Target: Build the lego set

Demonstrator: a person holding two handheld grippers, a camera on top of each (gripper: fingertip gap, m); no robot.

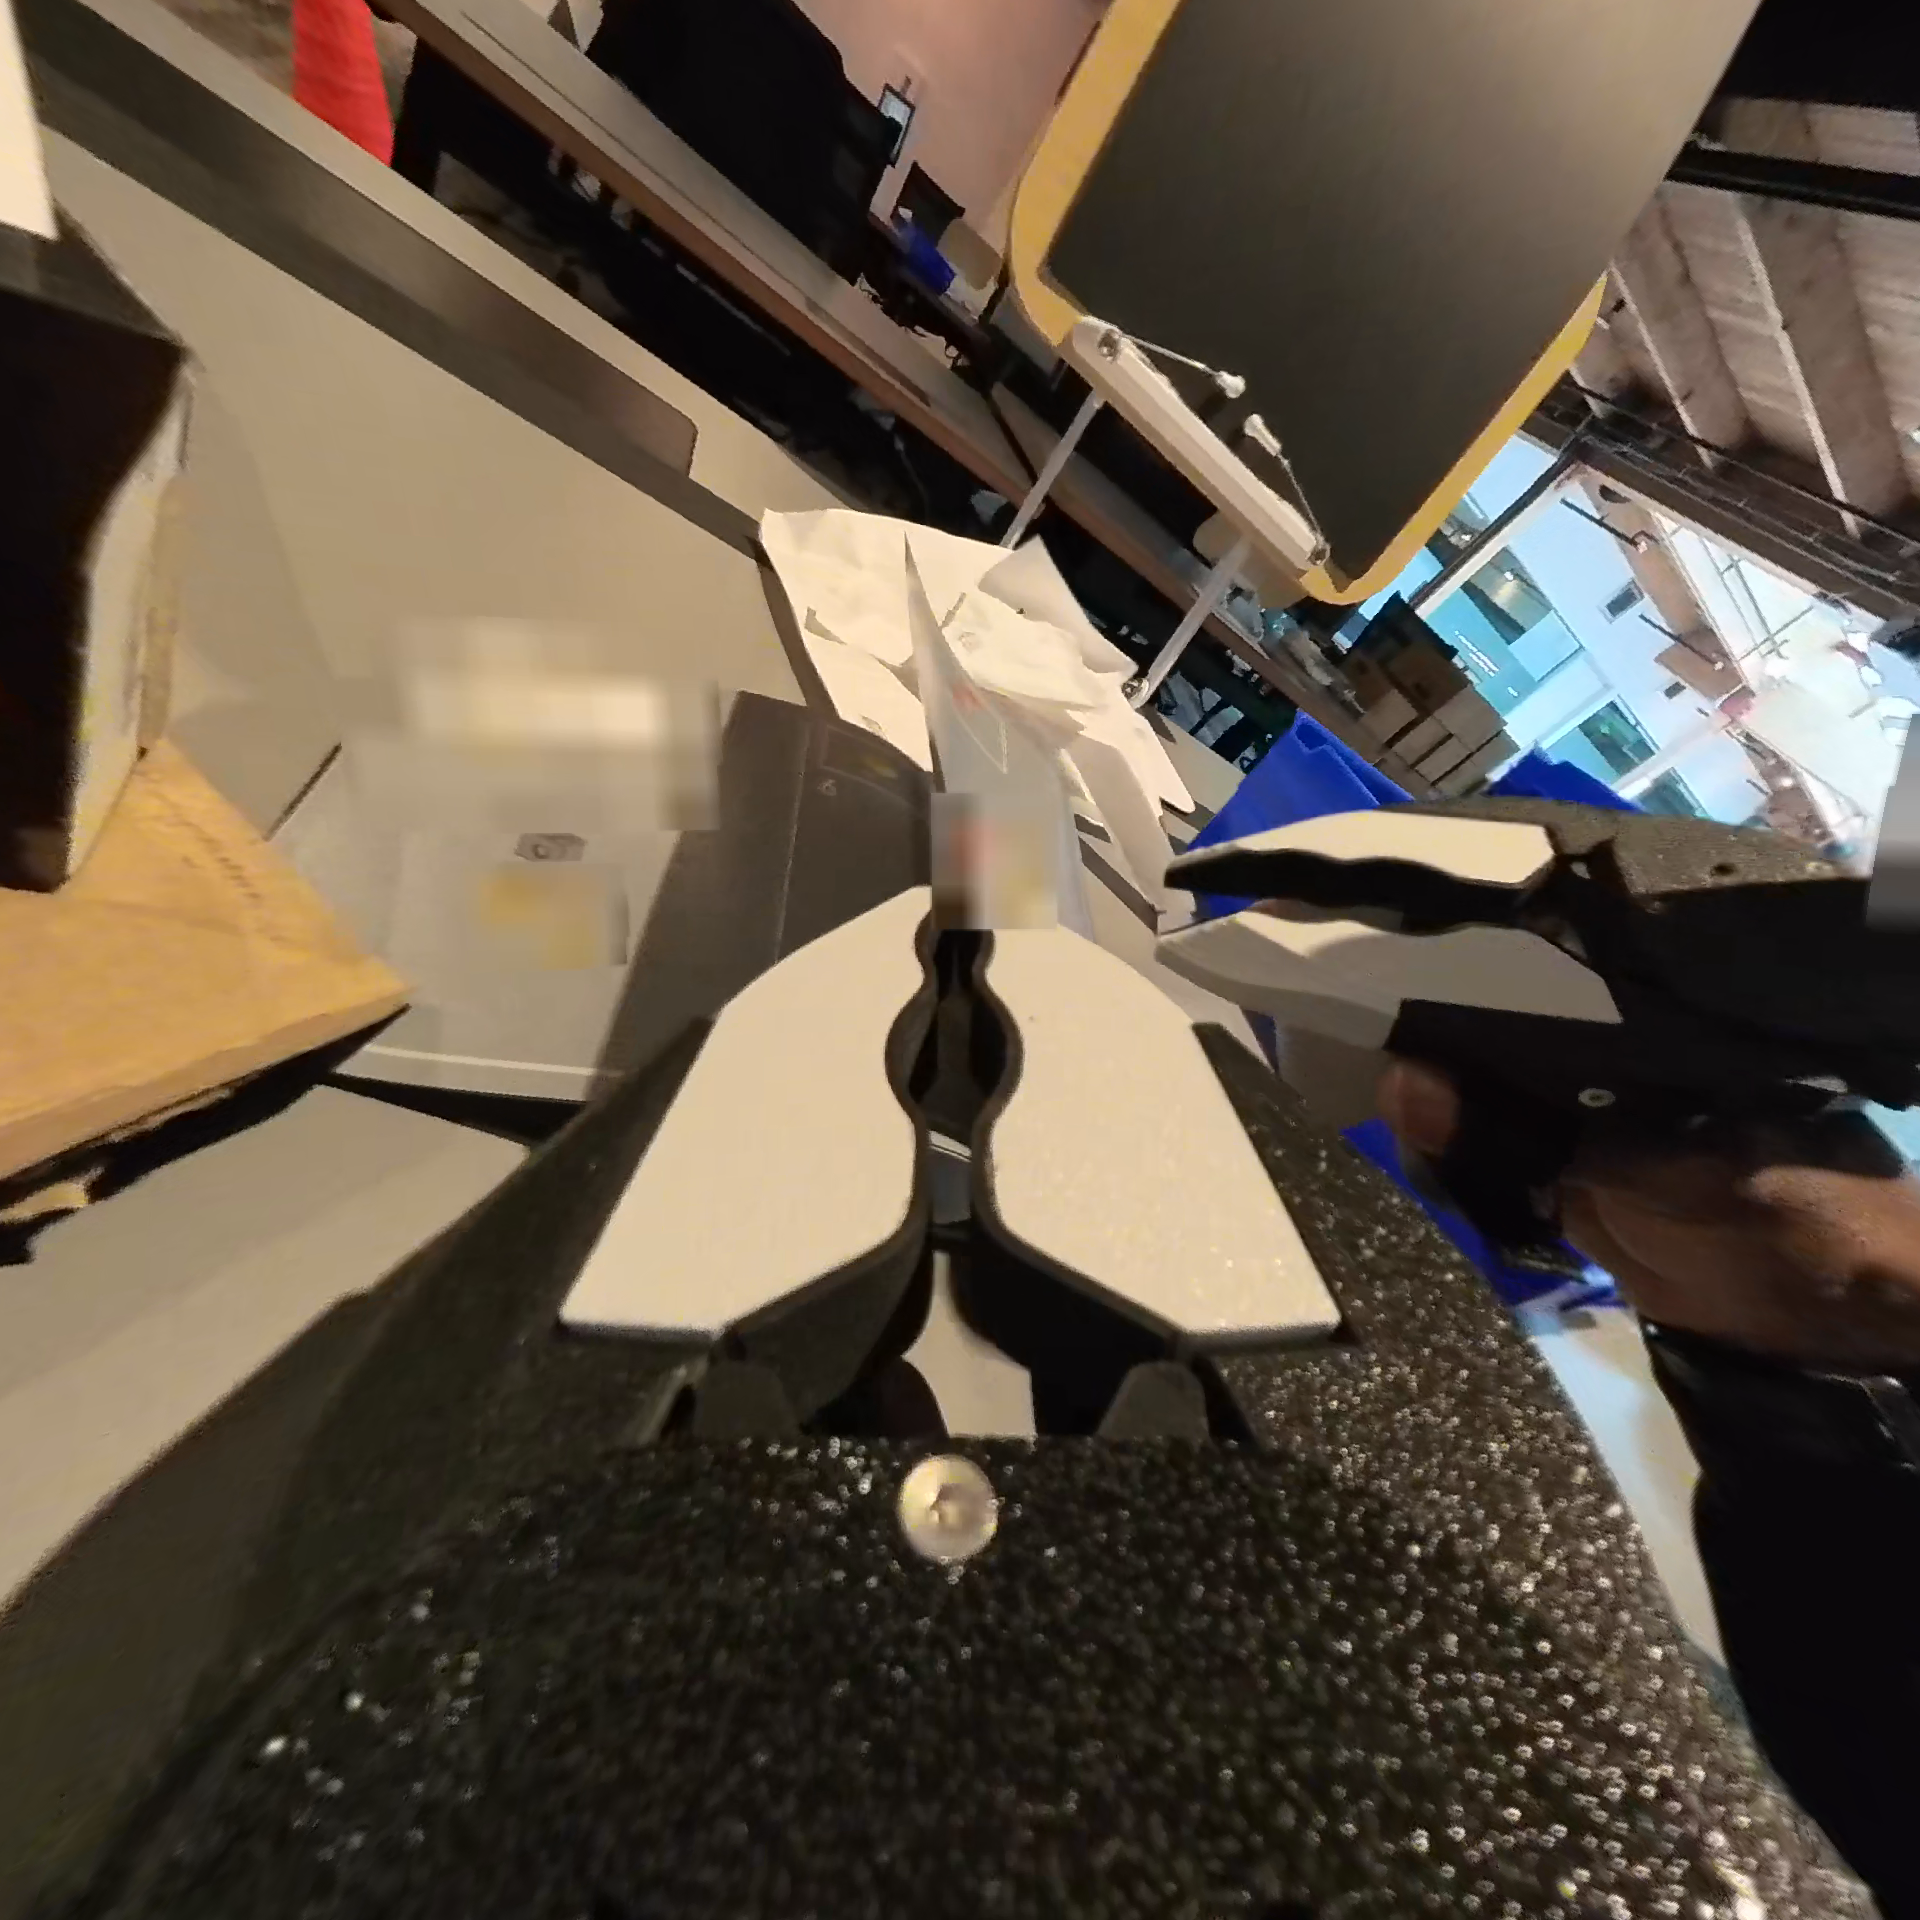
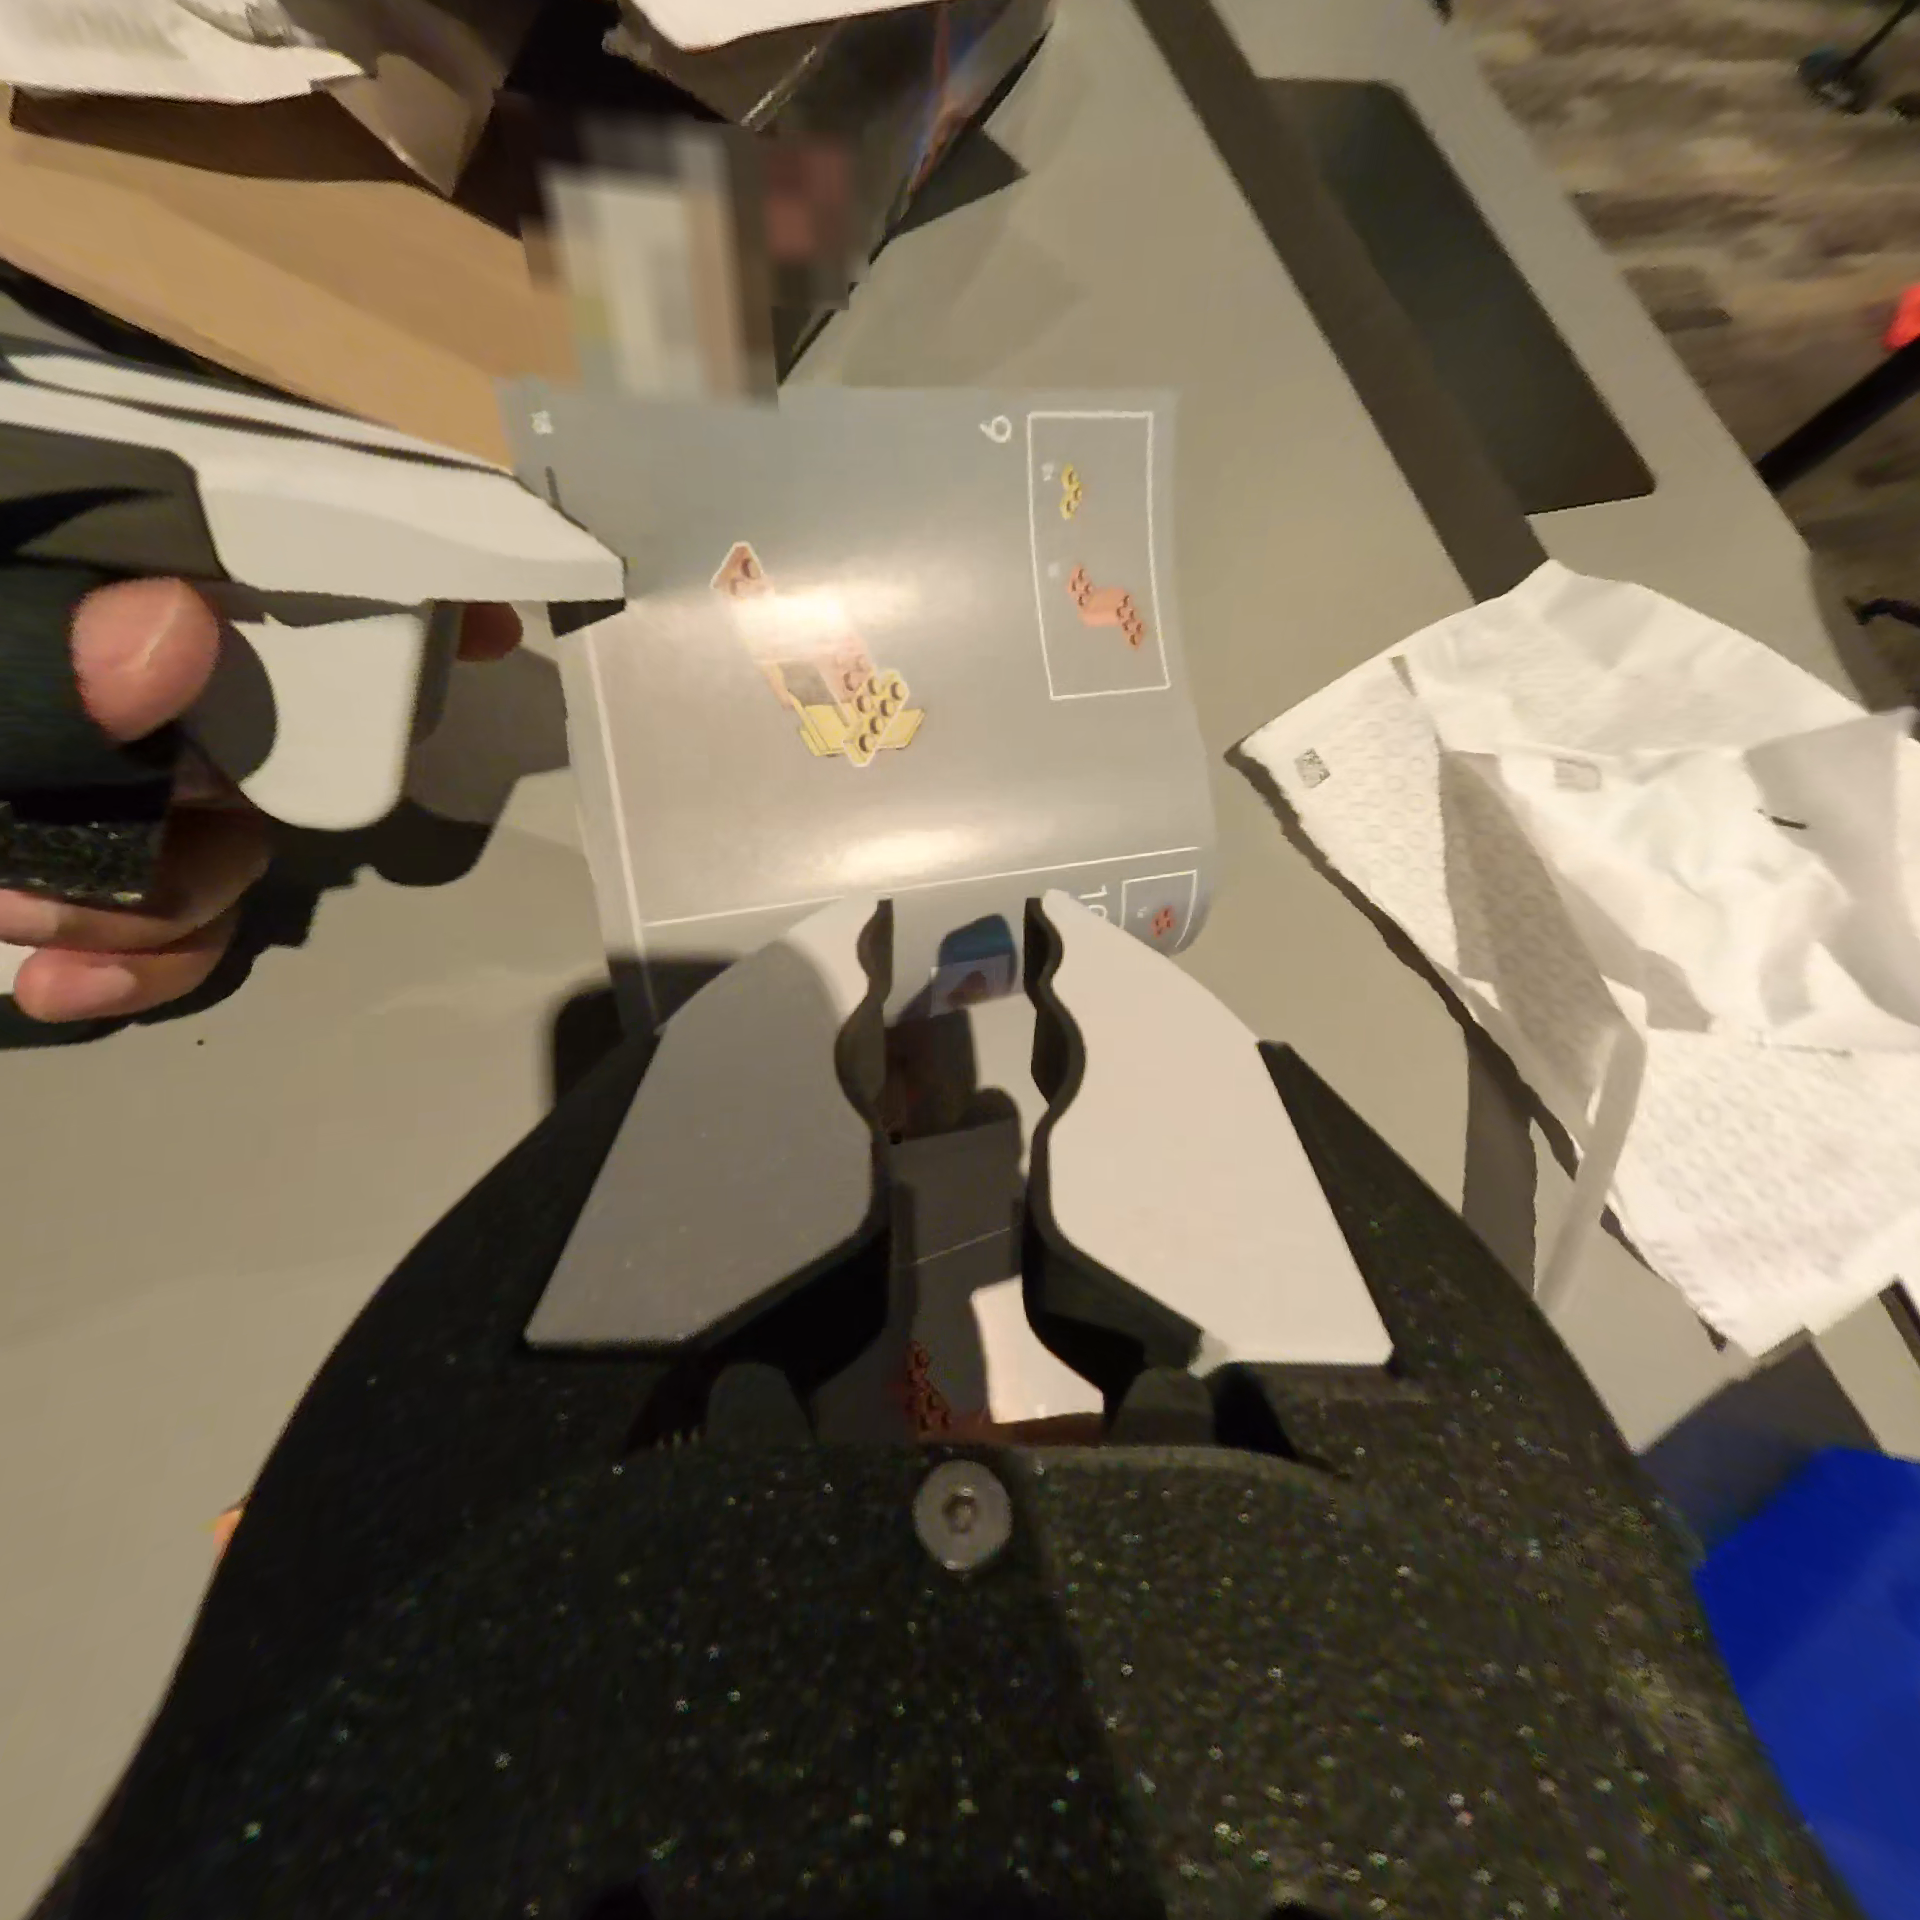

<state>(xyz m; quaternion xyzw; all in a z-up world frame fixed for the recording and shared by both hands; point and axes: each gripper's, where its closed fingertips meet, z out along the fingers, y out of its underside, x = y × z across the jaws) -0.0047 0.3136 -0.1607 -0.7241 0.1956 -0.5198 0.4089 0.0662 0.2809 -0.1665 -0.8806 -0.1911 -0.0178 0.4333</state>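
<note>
The instruction booklet [image 2: 883, 644] is held up over the grey table [image 2: 312, 1143], one glossy page open showing drawn brown and yellow bricks. My left gripper [image 1: 956, 925] is shut on the page's edge, which shows edge-on in the left wrist view [image 1: 961, 727]. It enters the right wrist view from the left [image 2: 608, 582], with a hand behind it. My right gripper [image 2: 956, 914] is open just below the page's lower edge, with more of the booklet showing between its fingers. It also shows in the left wrist view [image 1: 1169, 914]. No loose bricks are in view.
Crumpled white paper bags [image 2: 1558, 883] lie to the right on the table. A blue bin [image 2: 1818, 1610] sits at the lower right. An open cardboard box [image 2: 260, 239] and a dark box [image 2: 831, 83] stand at the back left. Left tips to right tips: about 9 cm.
</note>
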